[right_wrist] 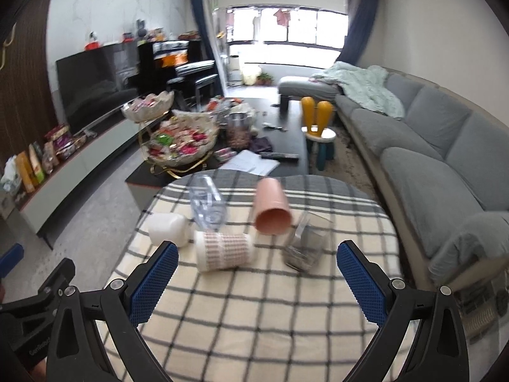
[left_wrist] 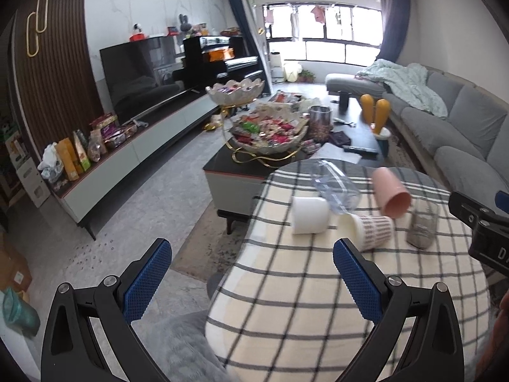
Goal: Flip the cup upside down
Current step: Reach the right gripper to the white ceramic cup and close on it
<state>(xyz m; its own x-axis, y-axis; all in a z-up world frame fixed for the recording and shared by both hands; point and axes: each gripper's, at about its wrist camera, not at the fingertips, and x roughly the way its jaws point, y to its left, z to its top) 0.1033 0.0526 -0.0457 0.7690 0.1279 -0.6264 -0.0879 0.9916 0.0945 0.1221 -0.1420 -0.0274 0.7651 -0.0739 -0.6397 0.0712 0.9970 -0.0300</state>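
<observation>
Several cups lie on a round table with a checked cloth (right_wrist: 254, 302). A pink cup (right_wrist: 272, 210) lies on its side, mouth toward me. A white patterned cup (right_wrist: 222, 250) lies on its side in front. A plain white cup (right_wrist: 167, 229) lies at the left. A clear plastic cup (right_wrist: 206, 205) lies behind it. A clear glass (right_wrist: 305, 245) stands tilted at the right. The same cups show in the left wrist view: pink (left_wrist: 391, 195), patterned (left_wrist: 370, 230), white (left_wrist: 310, 219), clear plastic (left_wrist: 337, 191), glass (left_wrist: 423, 226). My left gripper (left_wrist: 251, 277) and right gripper (right_wrist: 257, 280) are open and empty, short of the cups.
A dark coffee table (right_wrist: 286, 146) with tiered snack bowls (right_wrist: 178, 143) stands behind the round table. A grey sofa (right_wrist: 429, 146) runs along the right. A TV and low cabinet (left_wrist: 143, 140) line the left wall. A small yellow-backed stool (right_wrist: 318, 133) stands by the sofa.
</observation>
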